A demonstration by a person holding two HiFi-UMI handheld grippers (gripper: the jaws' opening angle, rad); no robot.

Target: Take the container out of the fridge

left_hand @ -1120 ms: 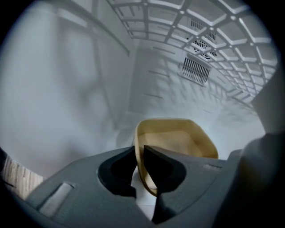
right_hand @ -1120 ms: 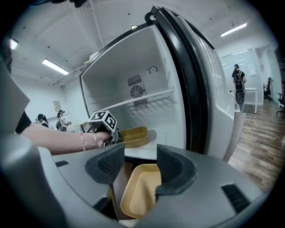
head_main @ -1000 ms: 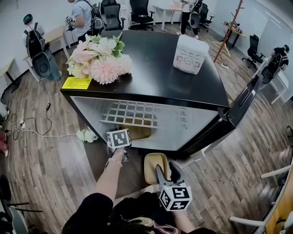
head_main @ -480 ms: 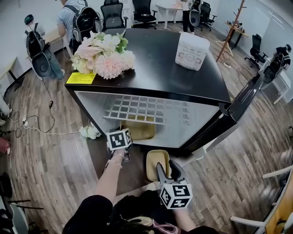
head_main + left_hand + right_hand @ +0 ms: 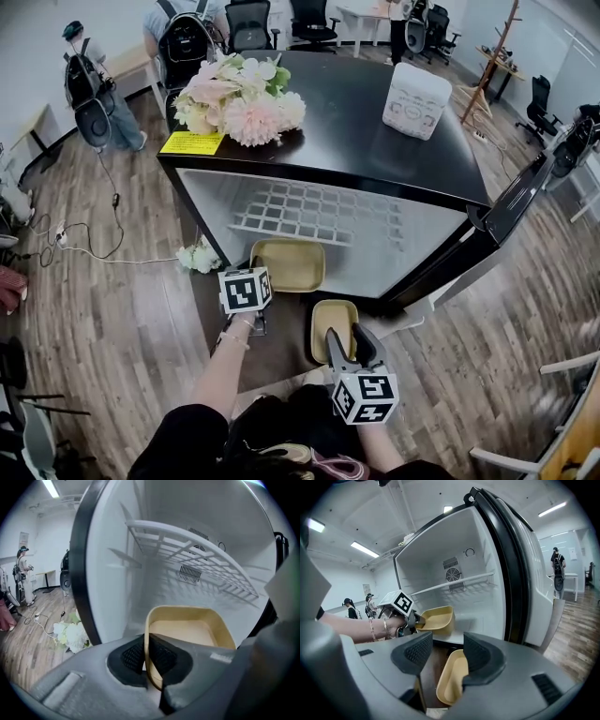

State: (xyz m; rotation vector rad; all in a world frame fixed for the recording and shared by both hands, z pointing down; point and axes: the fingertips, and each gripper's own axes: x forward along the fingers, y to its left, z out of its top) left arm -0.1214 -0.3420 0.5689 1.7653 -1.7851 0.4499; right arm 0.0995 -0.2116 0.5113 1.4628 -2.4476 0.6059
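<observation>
A yellow container [image 5: 291, 265] [image 5: 187, 630] [image 5: 439, 618] sits at the fridge's open mouth, under the white wire shelf [image 5: 309, 216]. My left gripper [image 5: 249, 281] [image 5: 146, 656] [image 5: 417, 619] is shut on its near left rim, and the thin wall stands pinched between the black pads. A second yellow container [image 5: 333, 319] [image 5: 452, 681] hangs tilted in front of the fridge, above the floor. My right gripper [image 5: 347, 339] [image 5: 443, 656] holds its near end with wide jaws, which closed a little a moment ago.
The fridge has a black top [image 5: 375, 141] carrying a bunch of flowers [image 5: 239, 94] and a white box [image 5: 417, 98]. Its door [image 5: 511, 211] stands swung open at the right. More flowers [image 5: 195, 256] lie on the wooden floor at the left. People and office chairs stand far behind.
The first container has slid further out from under the wire shelf, with my left gripper drawing back and up. The right gripper and its container have barely moved.
</observation>
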